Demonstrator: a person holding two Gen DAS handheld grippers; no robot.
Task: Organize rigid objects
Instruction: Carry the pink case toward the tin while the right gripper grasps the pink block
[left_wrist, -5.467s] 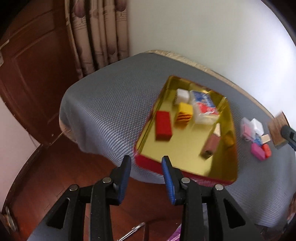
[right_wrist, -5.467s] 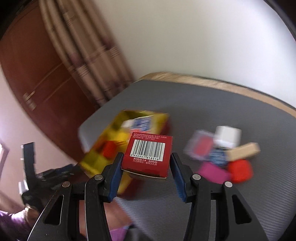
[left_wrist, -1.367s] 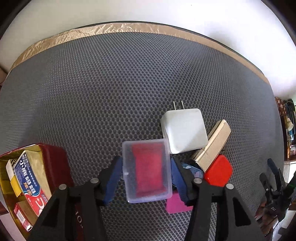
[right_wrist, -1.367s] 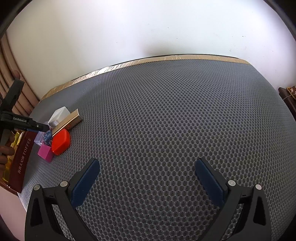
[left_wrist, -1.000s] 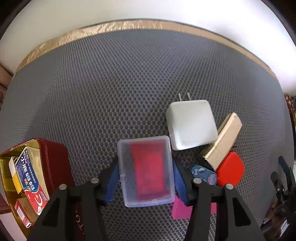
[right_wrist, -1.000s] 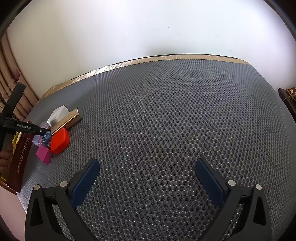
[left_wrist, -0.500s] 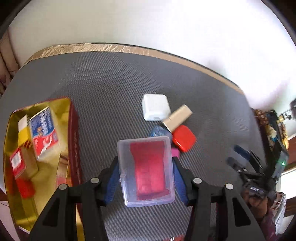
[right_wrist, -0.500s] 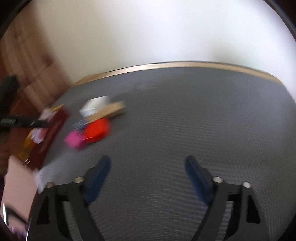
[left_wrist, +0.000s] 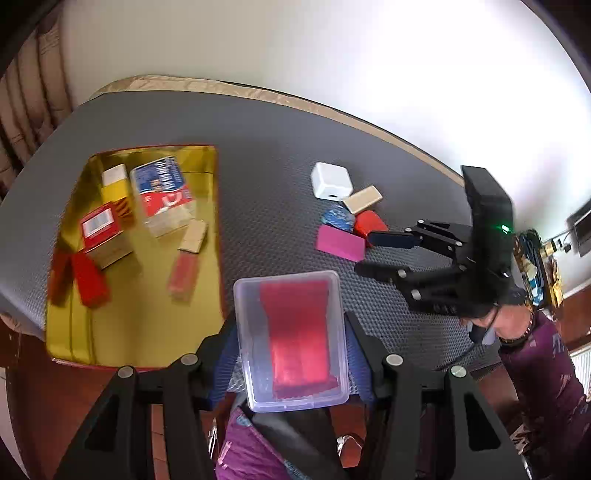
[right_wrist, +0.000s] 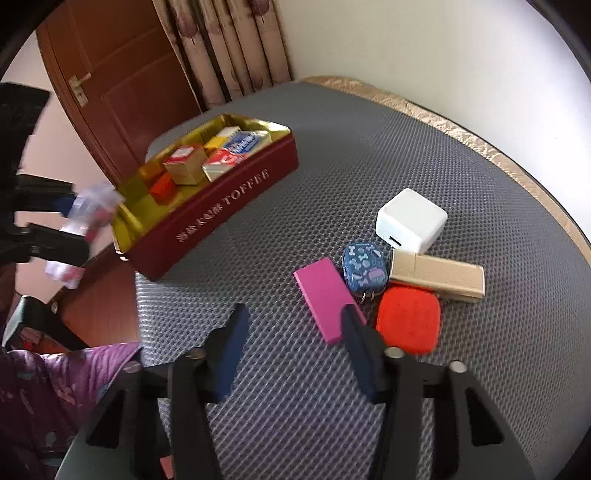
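Note:
My left gripper (left_wrist: 290, 347) is shut on a clear plastic box with a red insert (left_wrist: 295, 332), held above the table's near edge, right of the gold toffee tin (left_wrist: 147, 295). The tin (right_wrist: 221, 206) holds several small boxes. My right gripper (right_wrist: 291, 325) is open and empty, just in front of a pink block (right_wrist: 325, 295). Next to it lie a blue patterned case (right_wrist: 364, 266), a red case (right_wrist: 409, 318), a beige box (right_wrist: 437, 274) and a white charger (right_wrist: 410, 218). The right gripper also shows in the left wrist view (left_wrist: 384, 254).
The grey mesh table top (right_wrist: 369, 147) has a gold trim at the far edge, against a white wall. A brown door (right_wrist: 118, 74) and curtains (right_wrist: 229, 40) stand beyond the tin. The person's purple sleeve (right_wrist: 48, 387) is at the lower left.
My left gripper has lifted the clear box off the table and drawn back toward the tin. My right gripper has swung left to the pile and narrowed its jaws.

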